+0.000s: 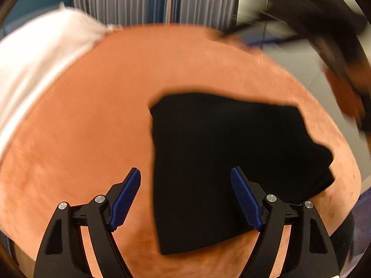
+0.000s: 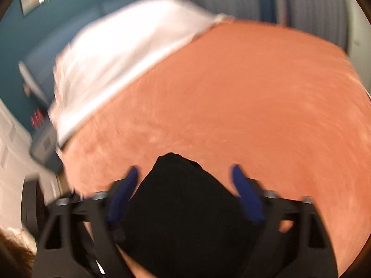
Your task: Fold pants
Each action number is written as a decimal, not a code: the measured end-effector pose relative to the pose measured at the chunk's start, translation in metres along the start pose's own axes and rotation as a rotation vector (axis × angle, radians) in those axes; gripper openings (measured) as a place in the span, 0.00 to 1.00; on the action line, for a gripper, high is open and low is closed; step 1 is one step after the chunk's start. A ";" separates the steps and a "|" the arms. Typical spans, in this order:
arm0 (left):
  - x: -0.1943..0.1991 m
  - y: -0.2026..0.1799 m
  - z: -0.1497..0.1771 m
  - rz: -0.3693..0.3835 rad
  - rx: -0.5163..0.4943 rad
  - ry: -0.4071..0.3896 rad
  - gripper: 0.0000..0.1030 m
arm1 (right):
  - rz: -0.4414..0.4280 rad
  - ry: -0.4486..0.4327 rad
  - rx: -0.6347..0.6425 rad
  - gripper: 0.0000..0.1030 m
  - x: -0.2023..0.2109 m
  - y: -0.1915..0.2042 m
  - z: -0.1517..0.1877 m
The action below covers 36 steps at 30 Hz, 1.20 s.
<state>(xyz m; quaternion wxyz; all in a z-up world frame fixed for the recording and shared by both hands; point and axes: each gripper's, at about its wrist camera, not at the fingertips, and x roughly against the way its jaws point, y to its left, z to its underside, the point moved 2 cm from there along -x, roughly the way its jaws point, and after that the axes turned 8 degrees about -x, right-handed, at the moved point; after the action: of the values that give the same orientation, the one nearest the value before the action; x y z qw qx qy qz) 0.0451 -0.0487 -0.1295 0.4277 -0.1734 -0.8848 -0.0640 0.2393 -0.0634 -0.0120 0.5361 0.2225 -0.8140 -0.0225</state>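
The black pants (image 1: 220, 150) lie folded into a compact stack on the orange blanket (image 1: 92, 115). In the left wrist view my left gripper (image 1: 185, 170) hangs open above the stack's near left part, its blue pads (image 1: 126, 199) wide apart and touching nothing. The right wrist view is blurred. There my right gripper (image 2: 184, 168) is open too, with the pants (image 2: 185, 208) showing between and below its spread fingers (image 2: 245, 197); the pads do not press on the cloth. A corner of the stack points away from me.
The orange blanket (image 2: 255, 92) covers a bed. A white pillow (image 1: 34, 58) (image 2: 127, 34) lies at its far left. Grey curtains (image 1: 116, 0) and a blue wall (image 2: 34, 34) stand behind. A dark blurred shape (image 1: 336, 58) crosses the upper right of the left wrist view.
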 end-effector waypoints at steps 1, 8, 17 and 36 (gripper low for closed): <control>-0.009 0.000 0.004 0.018 0.016 0.024 0.74 | 0.010 0.065 0.023 0.56 -0.022 0.006 -0.005; -0.026 -0.004 0.020 0.006 0.010 0.020 0.76 | 0.155 0.352 0.309 0.22 -0.109 0.051 0.026; -0.040 0.020 0.028 0.136 0.101 0.041 0.83 | 0.092 0.192 -0.074 0.14 -0.079 -0.033 0.005; -0.043 0.017 0.038 0.125 0.105 0.021 0.85 | 0.085 0.154 -0.056 0.09 -0.052 -0.014 0.021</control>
<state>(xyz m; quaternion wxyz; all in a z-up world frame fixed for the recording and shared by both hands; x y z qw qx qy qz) 0.0483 -0.0342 -0.1873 0.4489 -0.2050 -0.8697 0.0077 0.2424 -0.0597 -0.0697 0.6035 0.1740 -0.7781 -0.0054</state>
